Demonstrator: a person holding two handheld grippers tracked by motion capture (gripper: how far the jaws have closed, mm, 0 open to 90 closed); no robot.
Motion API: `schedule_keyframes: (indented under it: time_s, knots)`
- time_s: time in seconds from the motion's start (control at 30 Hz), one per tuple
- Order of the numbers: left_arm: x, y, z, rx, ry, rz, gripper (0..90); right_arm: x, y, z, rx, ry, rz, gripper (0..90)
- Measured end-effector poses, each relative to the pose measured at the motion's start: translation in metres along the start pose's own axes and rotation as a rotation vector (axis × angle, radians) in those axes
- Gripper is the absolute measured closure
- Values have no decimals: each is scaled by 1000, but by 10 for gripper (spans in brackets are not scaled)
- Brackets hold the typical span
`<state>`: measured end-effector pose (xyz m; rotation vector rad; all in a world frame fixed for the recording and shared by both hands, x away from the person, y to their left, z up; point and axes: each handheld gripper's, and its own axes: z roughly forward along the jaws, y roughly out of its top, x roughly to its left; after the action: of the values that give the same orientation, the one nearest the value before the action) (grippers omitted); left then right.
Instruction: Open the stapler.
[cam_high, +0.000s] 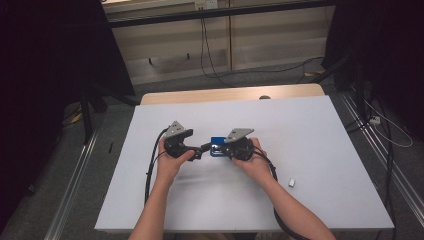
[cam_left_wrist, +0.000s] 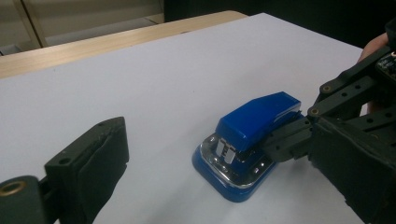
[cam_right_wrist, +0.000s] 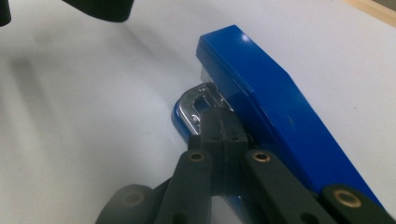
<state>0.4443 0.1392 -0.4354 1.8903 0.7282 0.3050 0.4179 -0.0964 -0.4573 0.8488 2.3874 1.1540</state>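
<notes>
**Stapler on the white table, both claws at it**

The blue stapler (cam_high: 218, 146) lies flat near the middle of the white table (cam_high: 310, 150), between my two claws. Its lid is raised off the base, with the bright metal channel (cam_left_wrist: 224, 151) showing under the front end.

My right claw (cam_right_wrist: 218, 126) is closed, jaws pressed flat together, nothing visibly clamped between them. The joined tips are poked into the gap between the stapler's lid and base, touching the metal part. In the left gripper view the same closed tips (cam_left_wrist: 285, 140) enter the stapler from its side.

My left claw (cam_high: 199, 150) stands wide open, just beside the stapler, on the side opposite my right hand (cam_high: 257, 162). One of its pads (cam_left_wrist: 100, 158) sits apart from the stapler, not touching it.

A small grey piece (cam_high: 293, 182) lies well apart from the stapler, beyond my right forearm.
</notes>
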Motion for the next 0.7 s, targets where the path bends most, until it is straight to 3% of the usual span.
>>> schedule_keyframes:
  time_s: [0.13,0.17,0.23,0.33,0.5,0.6,0.7]
  knots:
    - [-1,-1,2,49,14,16,229,-1,-1,0,-4,5,7,900]
    - [-1,-2,2,63,25,21,300,-1,-1,0,-7,8,10,900]
    - [-1,-4,4,80,2,10,455,-2,-2,0,-9,9,17,900]
    - [0,-6,7,118,1,18,602,-1,-2,0,-7,8,17,900]
    - [1,-8,11,122,-17,-1,835,-1,-3,0,-15,8,22,900]
    - [0,-10,16,147,-20,7,900,-1,-2,0,-8,5,14,900]
    - [-1,-11,20,158,-28,14,900,-1,-2,-1,-8,6,19,900]
